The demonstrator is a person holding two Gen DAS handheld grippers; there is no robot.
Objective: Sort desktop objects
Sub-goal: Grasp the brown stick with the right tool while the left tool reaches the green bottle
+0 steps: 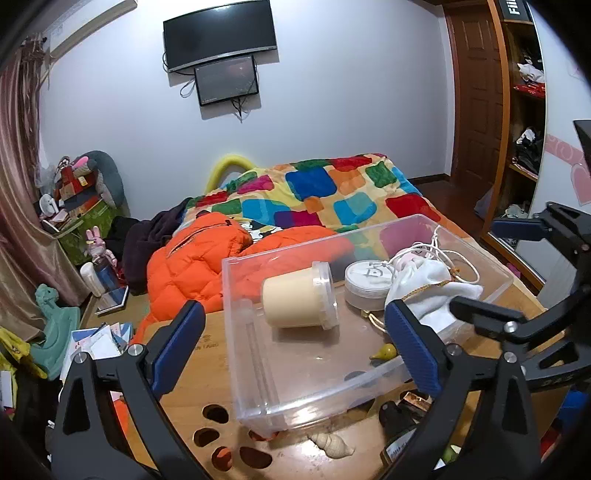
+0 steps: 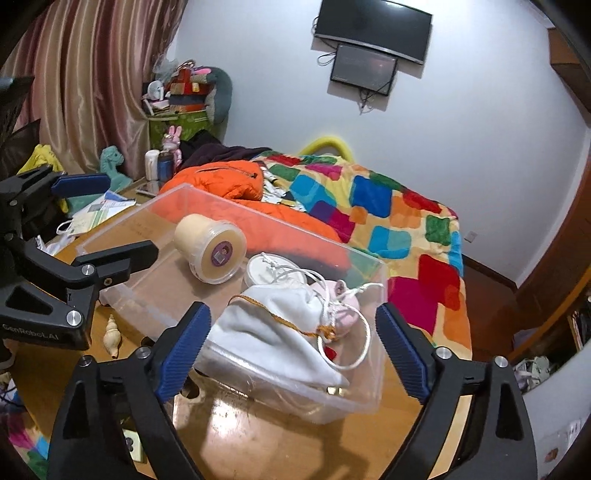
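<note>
Both hand-held grippers, left (image 1: 291, 350) and right (image 2: 291, 350), gaped empty; the shell (image 1: 332, 445), lower centre, looked light, brittle: pinch mid-body.

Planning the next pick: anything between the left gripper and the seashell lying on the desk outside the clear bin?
Nothing visible. The seashell lies on bare wood just in front of the clear bin, apart from it. The left gripper, jaws open, sits above the bin's near corner; the shell is below it, unobstructed.

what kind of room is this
Most likely a bedroom at home: a bed with a patchwork quilt of coloured squares, a black wall-mounted television and striped pink curtains. The sorting goes on at a wooden table beside the bed.
</note>
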